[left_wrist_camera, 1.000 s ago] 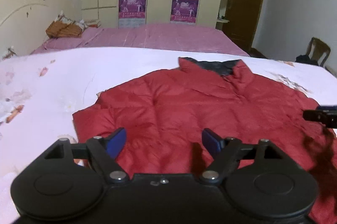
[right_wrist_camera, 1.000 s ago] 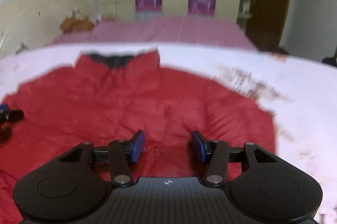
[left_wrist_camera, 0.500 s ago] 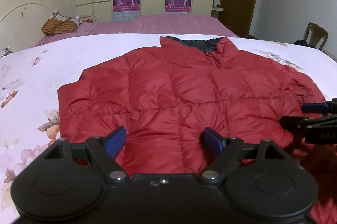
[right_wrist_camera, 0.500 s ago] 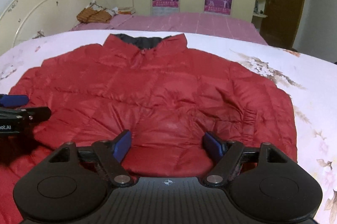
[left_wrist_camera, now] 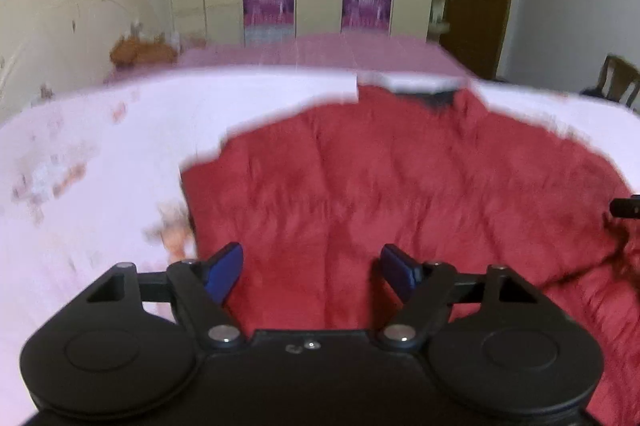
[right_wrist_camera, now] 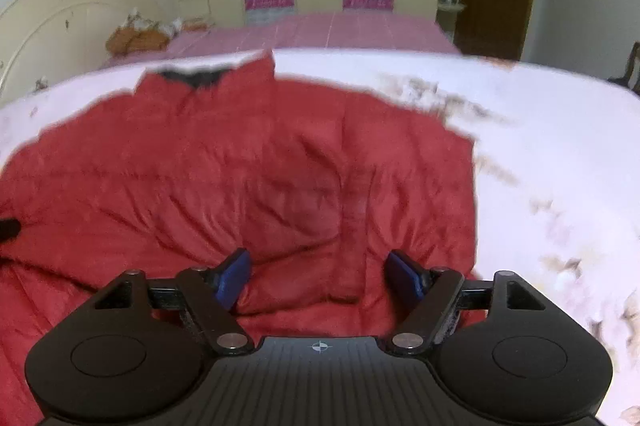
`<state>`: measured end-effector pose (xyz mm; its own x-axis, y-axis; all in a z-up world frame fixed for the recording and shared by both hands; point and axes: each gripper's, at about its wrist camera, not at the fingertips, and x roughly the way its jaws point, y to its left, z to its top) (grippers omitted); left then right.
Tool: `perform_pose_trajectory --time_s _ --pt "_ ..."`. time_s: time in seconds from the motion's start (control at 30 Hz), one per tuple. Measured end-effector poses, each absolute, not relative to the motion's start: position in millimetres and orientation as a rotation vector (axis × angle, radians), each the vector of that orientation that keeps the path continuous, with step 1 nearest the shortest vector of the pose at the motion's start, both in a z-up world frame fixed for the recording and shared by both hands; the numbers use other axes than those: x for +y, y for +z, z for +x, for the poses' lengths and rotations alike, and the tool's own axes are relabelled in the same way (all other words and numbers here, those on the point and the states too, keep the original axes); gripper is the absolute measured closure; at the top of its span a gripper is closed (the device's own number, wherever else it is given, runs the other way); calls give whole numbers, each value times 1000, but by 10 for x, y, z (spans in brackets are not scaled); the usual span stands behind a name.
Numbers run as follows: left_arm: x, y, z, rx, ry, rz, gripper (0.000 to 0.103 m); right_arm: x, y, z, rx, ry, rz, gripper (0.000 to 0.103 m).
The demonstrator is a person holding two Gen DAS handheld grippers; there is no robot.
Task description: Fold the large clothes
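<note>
red jacket (right_wrist_camera: 248,177) (collar far side), floral bedsheet (right_wrist_camera: 560,129)

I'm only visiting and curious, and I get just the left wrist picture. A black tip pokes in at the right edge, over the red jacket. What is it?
Observer: That is the right hand-held gripper. The right wrist view shows its jaws apart, though they have just been closing. A bulge of the red puffer jacket sits between its blue pads, not clearly pinched.
Visitor: Is it at the jacket's edge?
Observer: It is near the lower hem. That view also shows the jacket's side edge on that side, with the floral bedsheet beyond it.
</note>
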<state>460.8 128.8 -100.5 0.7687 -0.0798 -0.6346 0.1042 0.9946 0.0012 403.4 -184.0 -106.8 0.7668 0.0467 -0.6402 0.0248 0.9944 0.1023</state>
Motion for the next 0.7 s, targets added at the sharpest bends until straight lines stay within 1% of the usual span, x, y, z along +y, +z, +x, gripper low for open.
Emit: perform_pose_trajectory --time_s 0.07,0.1,0.2,0.23,0.3,0.4,0.53,0.57,0.7 --pt "1321 -924 4733 667 -101 42 25 -1888 -936 4079 645 -9 110 50" --pt "1330 -917 4823 672 -98 44 25 -1905 -914 4157 642 -14 109 54" --pt "1356 -991 5112 698 -104 30 26 -1891 -945 4475 670 -5 95 56" --pt "1356 -1060 5206 721 -102 33 26 -1873 -987 4564 688 -4 76 63" --pt "1379 -1192 5328 752 -109 20 24 -1866 -1122 4718 740 -10 64 73" --pt "1392 -1258 5329 742 -108 30 22 -1914 -1239 4806 747 -23 83 73" --pt "1399 -1246 5281 750 -100 20 22 -1888 -1305 4851 755 -25 62 73" --pt "1399 -1204 5240 742 -104 28 26 -1888 -1270 4837 757 -30 63 73" --pt "1397 -1095 5032 700 -127 17 26 -1868 -1015 4560 671 -34 78 73"
